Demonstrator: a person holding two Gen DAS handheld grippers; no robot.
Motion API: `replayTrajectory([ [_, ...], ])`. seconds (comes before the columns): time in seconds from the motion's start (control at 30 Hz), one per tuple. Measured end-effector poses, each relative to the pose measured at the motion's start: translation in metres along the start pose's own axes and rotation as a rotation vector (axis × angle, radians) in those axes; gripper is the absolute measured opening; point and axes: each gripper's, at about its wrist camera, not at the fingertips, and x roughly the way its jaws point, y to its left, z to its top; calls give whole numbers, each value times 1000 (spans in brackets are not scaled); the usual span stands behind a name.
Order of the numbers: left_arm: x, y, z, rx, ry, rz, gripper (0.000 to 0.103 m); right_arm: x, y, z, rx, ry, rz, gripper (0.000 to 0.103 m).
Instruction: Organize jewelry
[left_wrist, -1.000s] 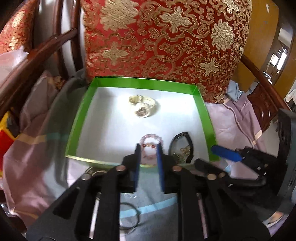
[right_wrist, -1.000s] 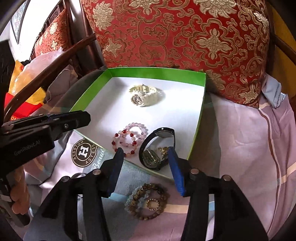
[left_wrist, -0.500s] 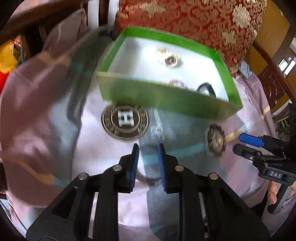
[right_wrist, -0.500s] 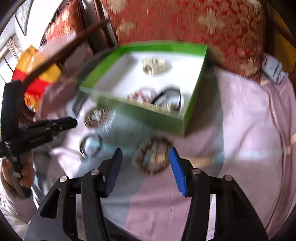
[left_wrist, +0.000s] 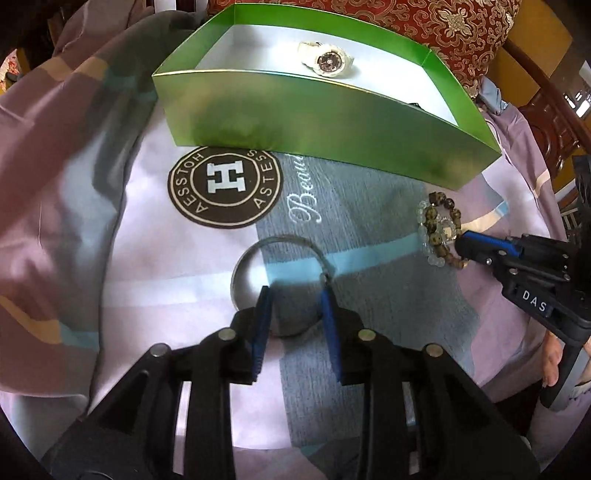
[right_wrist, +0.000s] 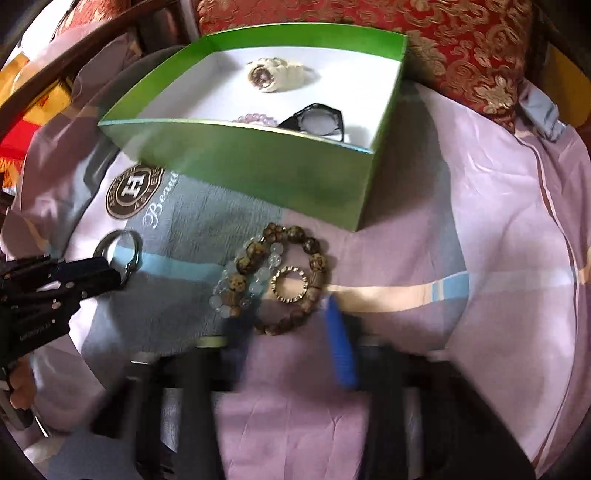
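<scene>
A green box (left_wrist: 325, 122) (right_wrist: 258, 162) lies on the bedsheet and holds a white watch (left_wrist: 327, 59) (right_wrist: 275, 74), a black watch (right_wrist: 317, 120) and a pink bead bracelet (right_wrist: 255, 119). A silver bangle (left_wrist: 280, 245) (right_wrist: 120, 253) lies on the sheet; my left gripper (left_wrist: 295, 295) is open with its blue fingertips over the bangle's near half. Brown and clear bead bracelets (right_wrist: 273, 273) (left_wrist: 439, 232) with a small gold ring (right_wrist: 290, 285) lie right of it. My right gripper (right_wrist: 284, 314) is open and blurred, its tips astride the near side of the beads.
A red and gold cushion (right_wrist: 406, 40) leans behind the box. The sheet bears a round brown logo (left_wrist: 224, 191). A dark wooden chair arm (left_wrist: 546, 107) runs at the right, and yellow and red cloth (right_wrist: 22, 122) lies at the left.
Both grippers have drawn back from the box and dropped toward the sheet. The left has come over the silver bangle, the right over the bead bracelets.
</scene>
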Motion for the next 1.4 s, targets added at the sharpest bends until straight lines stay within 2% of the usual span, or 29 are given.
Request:
replayTrajectory([
  [0.07, 0, 3, 0, -10, -3, -7, 26, -1, -2, 0, 2, 3, 12, 8],
  [0.13, -1, 5, 0, -17, -3, 4, 10, -3, -4, 0, 3, -2, 15, 8],
  [0.23, -6, 8, 2, -29, -17, 3, 4, -13, -9, 2, 16, -31, 18, 7],
  [0.43, -24, 10, 7, -22, -64, 20, 4, -43, -18, 11, 37, -108, 26, 7],
  [0.77, -21, 13, 7, -31, -54, 39, 4, -93, -27, 22, 46, -237, 53, 7],
  [0.87, -19, 15, 6, -35, -53, 53, 5, -89, -27, 21, 49, -217, 54, 7],
  [0.93, -15, 18, 6, -40, -46, 54, 9, -82, -26, 20, 48, -198, 62, 7],
  [1.07, -3, 16, 4, -39, -18, 42, 10, -72, -19, 18, 38, -173, 87, 7],
  [1.17, 0, 13, 3, -24, -26, 61, 10, -69, -16, 18, 34, -162, 88, 7],
  [1.23, -1, 14, 4, -28, -24, 53, 0, -66, -16, 18, 34, -155, 87, 7],
  [1.4, -20, 13, 6, -30, -78, 46, 0, -64, -17, 18, 41, -150, 91, 7],
])
